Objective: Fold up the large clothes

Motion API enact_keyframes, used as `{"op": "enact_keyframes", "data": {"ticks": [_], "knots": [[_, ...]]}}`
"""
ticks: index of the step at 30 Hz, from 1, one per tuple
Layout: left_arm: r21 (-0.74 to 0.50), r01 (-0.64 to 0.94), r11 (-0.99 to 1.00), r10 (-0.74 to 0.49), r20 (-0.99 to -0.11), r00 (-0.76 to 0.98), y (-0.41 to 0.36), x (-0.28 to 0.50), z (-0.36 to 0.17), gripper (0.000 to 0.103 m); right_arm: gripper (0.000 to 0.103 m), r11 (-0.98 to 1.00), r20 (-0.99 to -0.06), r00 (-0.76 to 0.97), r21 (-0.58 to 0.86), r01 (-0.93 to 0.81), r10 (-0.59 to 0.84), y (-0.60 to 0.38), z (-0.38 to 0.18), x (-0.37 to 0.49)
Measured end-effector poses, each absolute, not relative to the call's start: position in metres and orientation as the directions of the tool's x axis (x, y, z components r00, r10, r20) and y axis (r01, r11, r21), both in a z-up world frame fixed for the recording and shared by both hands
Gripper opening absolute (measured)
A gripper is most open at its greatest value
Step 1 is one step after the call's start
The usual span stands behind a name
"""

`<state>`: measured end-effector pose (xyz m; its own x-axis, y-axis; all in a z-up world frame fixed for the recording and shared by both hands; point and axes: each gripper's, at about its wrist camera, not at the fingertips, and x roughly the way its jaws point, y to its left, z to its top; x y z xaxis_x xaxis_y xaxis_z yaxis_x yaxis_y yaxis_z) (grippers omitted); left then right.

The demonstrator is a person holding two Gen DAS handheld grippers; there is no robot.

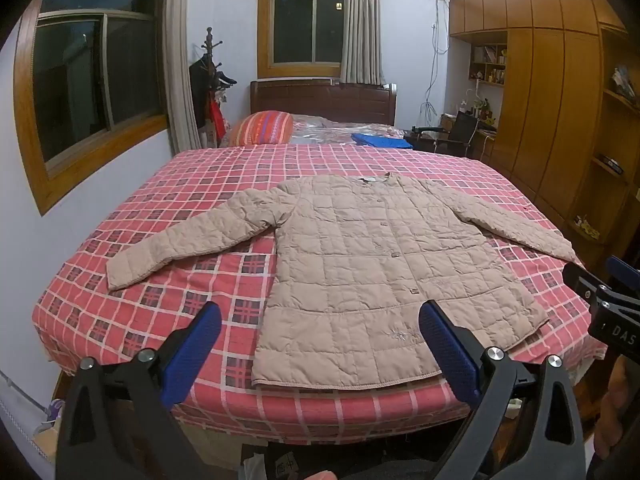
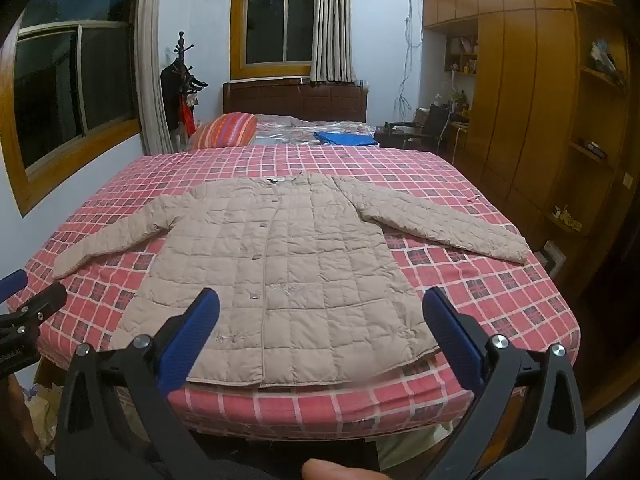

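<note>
Jacket (image 1: 372, 272), beige and quilted, lies flat and buttoned on the checked bedspread (image 1: 160, 304), collar toward the headboard, hem at the near edge, both sleeves spread wide. Nothing is folded yet. Left gripper (image 1: 320, 334) hangs above the hem with its jaws spread wide and empty; right gripper (image 2: 322, 330) likewise, wide open over the hem, holding nothing. Likely first step: bring a sleeve across the body. Best to pinch near the cuff, through both layers, lift just clear and lay it straight over the chest. Padding is slippery and springy; a shallow bite may slip.
</note>
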<state>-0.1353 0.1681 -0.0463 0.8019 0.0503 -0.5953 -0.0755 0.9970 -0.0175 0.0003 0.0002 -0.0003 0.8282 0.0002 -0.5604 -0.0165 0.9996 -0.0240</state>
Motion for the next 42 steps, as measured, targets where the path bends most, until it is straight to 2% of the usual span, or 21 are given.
{"op": "enact_keyframes", "data": {"ticks": [42], "knots": [[-0.015, -0.072, 0.997, 0.049, -0.595, 0.803, 0.1672, -0.1344, -0.0483, 0.099, 0.101, 1.0, -0.565, 0.825, -0.011, -0.015, 0.006, -0.0052, -0.0054, 0.0038]]}}
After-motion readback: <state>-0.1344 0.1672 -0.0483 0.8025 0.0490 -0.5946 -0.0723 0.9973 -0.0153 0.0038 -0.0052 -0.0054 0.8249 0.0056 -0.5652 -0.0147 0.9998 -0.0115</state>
